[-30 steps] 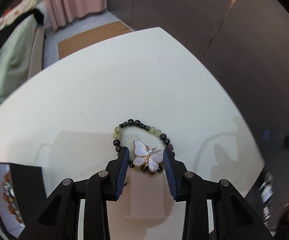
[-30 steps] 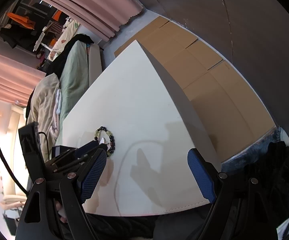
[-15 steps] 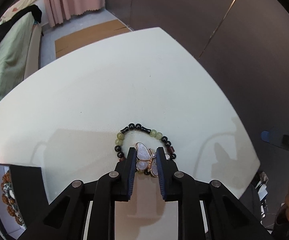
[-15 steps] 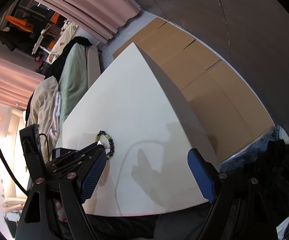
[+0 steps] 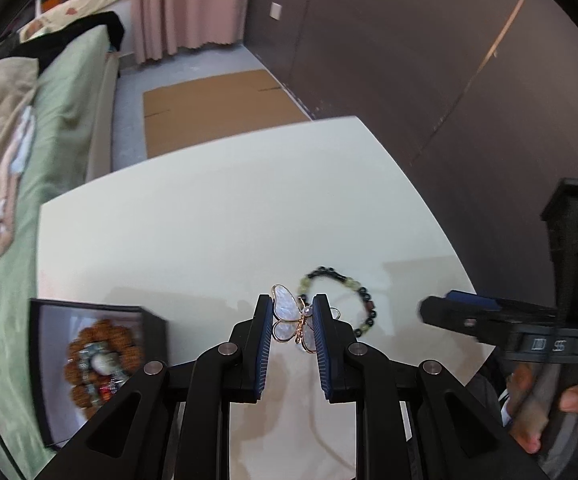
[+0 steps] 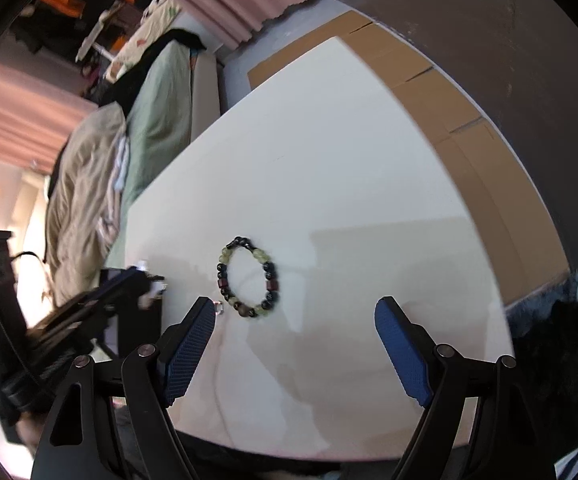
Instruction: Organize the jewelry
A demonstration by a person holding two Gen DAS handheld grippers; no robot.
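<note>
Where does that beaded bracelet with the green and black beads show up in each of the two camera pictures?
Left wrist view: the beaded bracelet lies on the white table, lower right of centre, just right of the butterfly brooch held by the left gripper.
Right wrist view: it lies near the centre, beyond the open right gripper.
Shared landmark: the green bedding.

Faint marks on right hand-held gripper [image 5: 485,314] (unreadable)

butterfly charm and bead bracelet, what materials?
Butterfly charm: looks like mother-of-pearl or pearly shell wings, iridescent white sheen, in a thin gold-toned metal outline. Bracelet: glossy black and translucent pale-green beads, stone or glass, with a few reddish-brown ones; can't tell which.
</note>
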